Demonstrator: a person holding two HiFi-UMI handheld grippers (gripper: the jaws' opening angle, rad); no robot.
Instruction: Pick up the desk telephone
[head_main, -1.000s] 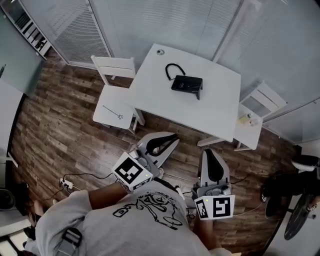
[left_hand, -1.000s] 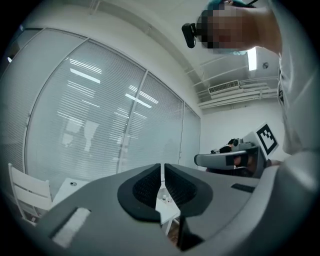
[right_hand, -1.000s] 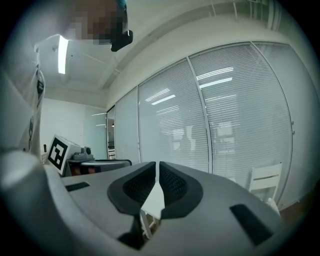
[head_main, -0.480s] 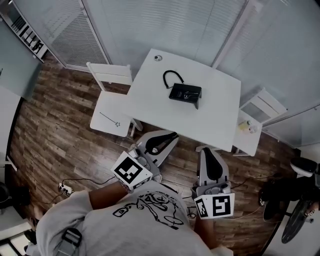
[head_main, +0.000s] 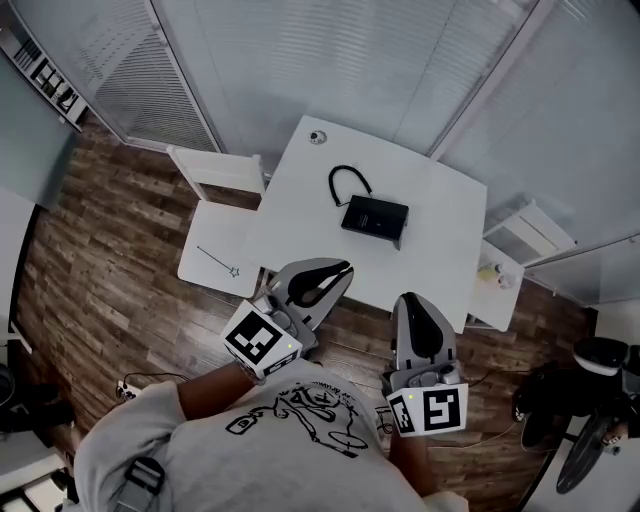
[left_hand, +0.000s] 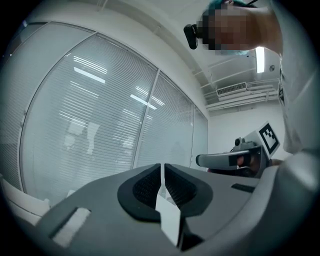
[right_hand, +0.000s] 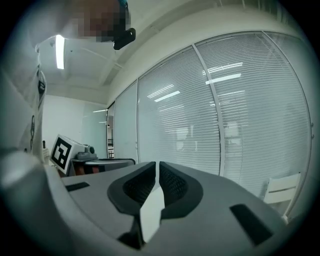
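A black desk telephone (head_main: 375, 216) lies on a white table (head_main: 300, 210) in the head view, with a black curled cord (head_main: 347, 184) looping off its left side. My left gripper (head_main: 335, 270) is shut and empty, its tip over the table's near edge, below and left of the phone. My right gripper (head_main: 414, 305) is shut and empty too, just short of the table's near edge. Both gripper views show shut jaws, the left gripper (left_hand: 161, 172) and the right gripper (right_hand: 157, 172), against window blinds; the phone is not in them.
A white chair (head_main: 222, 220) stands at the table's left with a thin rod (head_main: 218, 262) on its seat. Another white chair (head_main: 505, 265) at the right carries small items. A round grommet (head_main: 318, 136) sits at the table's far corner. Blinds line the far wall.
Both grippers have come forward to the table's near edge; the table and phone sit closer to them in the head view. Both stay shut.
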